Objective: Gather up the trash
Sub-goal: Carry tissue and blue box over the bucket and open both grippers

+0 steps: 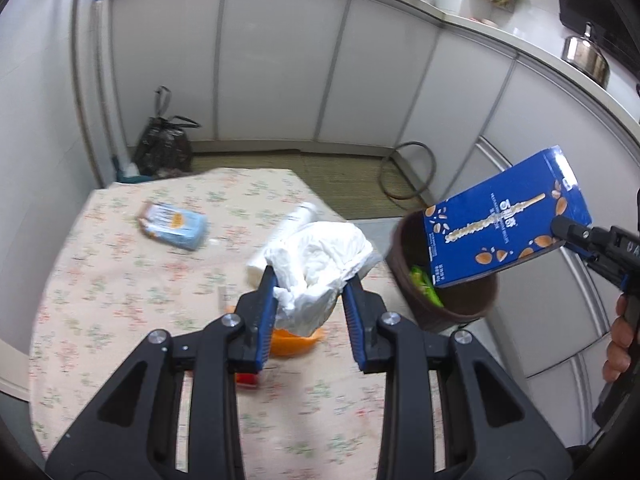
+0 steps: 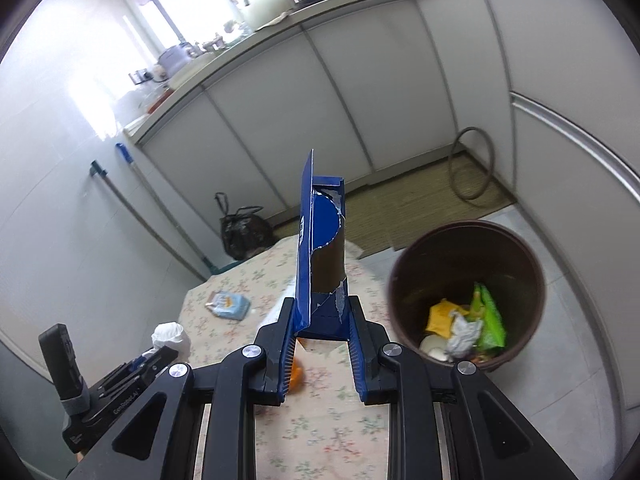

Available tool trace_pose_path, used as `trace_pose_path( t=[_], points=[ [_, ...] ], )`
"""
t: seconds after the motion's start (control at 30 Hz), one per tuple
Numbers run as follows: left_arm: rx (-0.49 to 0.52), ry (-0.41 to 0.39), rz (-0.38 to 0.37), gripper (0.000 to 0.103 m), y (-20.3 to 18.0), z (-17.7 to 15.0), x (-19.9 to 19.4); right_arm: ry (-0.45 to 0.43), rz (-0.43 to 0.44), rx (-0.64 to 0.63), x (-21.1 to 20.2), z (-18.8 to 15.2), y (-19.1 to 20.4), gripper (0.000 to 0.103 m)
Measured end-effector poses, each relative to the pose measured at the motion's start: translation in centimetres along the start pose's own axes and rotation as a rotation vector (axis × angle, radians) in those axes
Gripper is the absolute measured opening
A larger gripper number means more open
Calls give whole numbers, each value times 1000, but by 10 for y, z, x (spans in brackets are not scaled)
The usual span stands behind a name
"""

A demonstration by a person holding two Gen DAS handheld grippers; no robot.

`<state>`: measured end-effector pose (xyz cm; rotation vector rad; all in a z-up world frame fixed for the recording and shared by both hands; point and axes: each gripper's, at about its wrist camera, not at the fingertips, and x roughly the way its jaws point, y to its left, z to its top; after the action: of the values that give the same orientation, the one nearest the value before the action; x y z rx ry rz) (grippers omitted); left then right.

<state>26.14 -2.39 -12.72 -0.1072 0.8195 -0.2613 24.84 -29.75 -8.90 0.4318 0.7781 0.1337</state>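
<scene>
Some trash already lay in the brown bin [image 2: 516, 248] — the right claw [image 2: 322, 328] gripped a blue box [image 2: 326, 248] near it, the left claw [image 1: 308, 296] clutched a white bag [image 1: 320, 256], and a packet [image 1: 176, 226] remained on the counter [image 1: 100, 280]

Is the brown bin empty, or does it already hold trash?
Not empty. The bin holds a green wrapper, a yellow wrapper and crumpled paper at its bottom.
</scene>
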Motion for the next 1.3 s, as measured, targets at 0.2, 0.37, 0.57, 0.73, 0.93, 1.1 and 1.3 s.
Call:
trace_pose_path(
  t=[0.2,0.37,0.57,0.73,0.93,1.1,1.3],
  points=[
    [47,30,-62,33,-52,1,25,-25,-117,-3,-12,3,-37,24],
    [126,42,-79,33,-96,-2,50,-41,-187,24,-18,6,-67,24],
    [149,87,-103,33,-135,-5,92,-29,-257,41,-7,9,-95,24],
    [179,119,-115,34,-159,-5,122,11,-290,70,12,11,-121,25],
    [226,159,-116,34,-188,-8,160,42,-328,97,29,13,-150,25],
    [281,182,-113,34,-208,-14,183,73,-340,118,38,12,-167,25],
    [299,200,-116,35,-218,-16,198,81,-352,133,42,14,-175,25]
  ],
)
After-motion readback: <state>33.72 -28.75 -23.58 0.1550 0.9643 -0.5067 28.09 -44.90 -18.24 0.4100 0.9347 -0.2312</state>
